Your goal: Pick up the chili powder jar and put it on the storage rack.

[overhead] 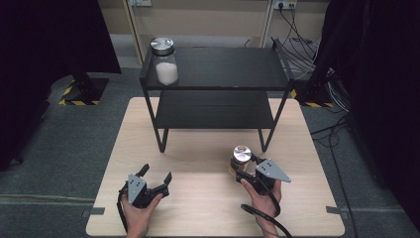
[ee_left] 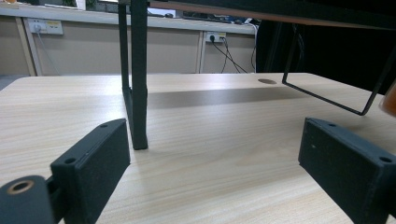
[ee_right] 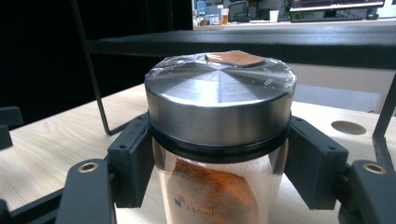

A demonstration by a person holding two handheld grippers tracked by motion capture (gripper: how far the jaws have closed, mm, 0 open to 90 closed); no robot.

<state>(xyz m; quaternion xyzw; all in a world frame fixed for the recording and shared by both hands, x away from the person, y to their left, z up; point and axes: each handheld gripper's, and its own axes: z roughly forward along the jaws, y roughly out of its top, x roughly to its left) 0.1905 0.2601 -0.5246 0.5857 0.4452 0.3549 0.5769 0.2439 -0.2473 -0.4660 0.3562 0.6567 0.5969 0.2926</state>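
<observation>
- Spice jar [overhead: 240,159] with orange-red powder and a steel lid [ee_right: 219,100], clamped in the right gripper [overhead: 246,168]; the black pads sit on the glass just under the lid rim, one each side.
- Jar is upright, at the near right part of the table [overhead: 208,198], in front of the rack's right front leg [overhead: 264,139] and near it, not touching.
- In the right gripper view the lid top stands close below the rack's lower shelf edge [ee_right: 233,44]; whether the jar's base touches the tabletop I cannot tell.
- Left gripper [overhead: 157,179] held low at the near left, jaws wide apart with nothing between them.
- In the left gripper view the rack's left front leg [ee_left: 138,84] stands just ahead of the left pad [ee_left: 93,163]; bare wood runs ahead between the pads.
- Black two-shelf rack [overhead: 218,87] takes up the far half of the table; its top shelf is bare apart from a second jar [overhead: 165,62] with white contents at the far left corner, near the shelf's edge.
- Open wood between the two grippers and along the near edge; the two hands are well apart.
- Small round hole [ee_right: 348,127] in the tabletop on the right, beyond the jar.
</observation>
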